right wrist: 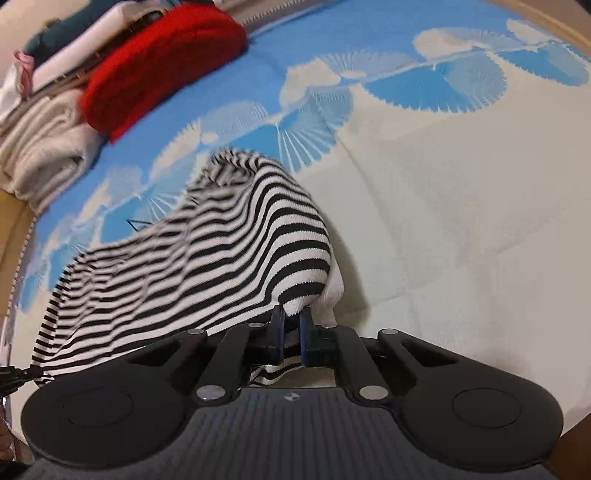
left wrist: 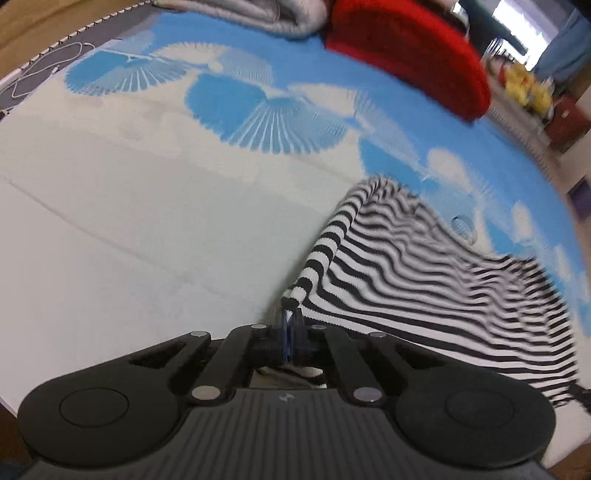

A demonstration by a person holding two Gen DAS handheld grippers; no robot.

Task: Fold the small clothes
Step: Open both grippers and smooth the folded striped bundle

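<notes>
A black-and-white striped garment is lifted at two corners above a blue-and-white patterned blanket. My left gripper is shut on the garment's near left corner, the cloth pinched between its blue pads. In the right wrist view the same striped garment drapes away to the left, and my right gripper is shut on its near right corner, with striped fabric bunched between the fingers and hanging below them. The far end of the garment rests on the blanket.
A folded red knit garment lies at the back of the blanket, with grey folded cloth beside it. In the right wrist view the red garment sits next to stacked cream and white clothes. A white cable lies at the far left edge.
</notes>
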